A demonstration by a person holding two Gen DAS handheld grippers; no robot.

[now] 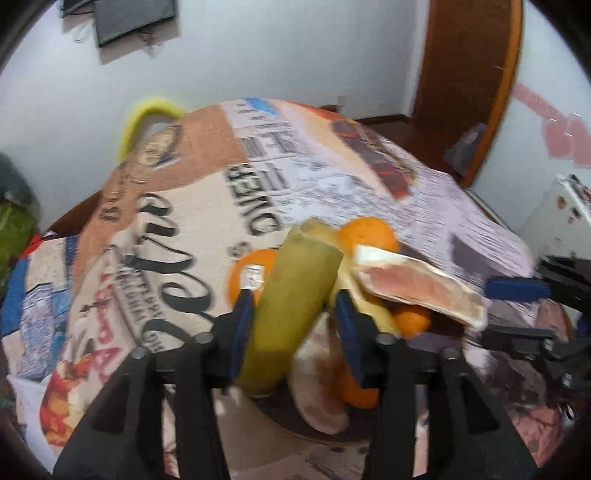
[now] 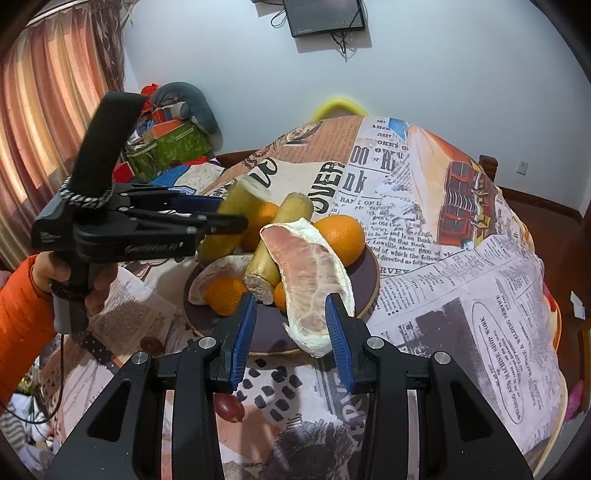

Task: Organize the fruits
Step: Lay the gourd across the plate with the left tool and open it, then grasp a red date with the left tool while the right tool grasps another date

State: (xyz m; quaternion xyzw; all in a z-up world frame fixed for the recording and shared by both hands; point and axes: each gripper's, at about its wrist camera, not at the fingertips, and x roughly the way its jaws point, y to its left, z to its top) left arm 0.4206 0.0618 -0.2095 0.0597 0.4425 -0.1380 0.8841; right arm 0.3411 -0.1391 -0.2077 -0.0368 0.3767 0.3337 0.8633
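— What has the left gripper (image 1: 291, 314)?
— It clamps a yellow-green stalk (image 2: 227, 225) over the plate (image 2: 369, 291) (oranges piled there).
— The right gripper (image 2: 291, 317)?
— Spread wide, empty, beside the pomelo wedge (image 2: 314, 273).

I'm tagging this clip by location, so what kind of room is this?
Probably a lived-in room of a home, perhaps a dining area. A table under a newspaper-print cloth bears a plate of fruit, striped curtains hang at one side, and a small screen is mounted on the wall.
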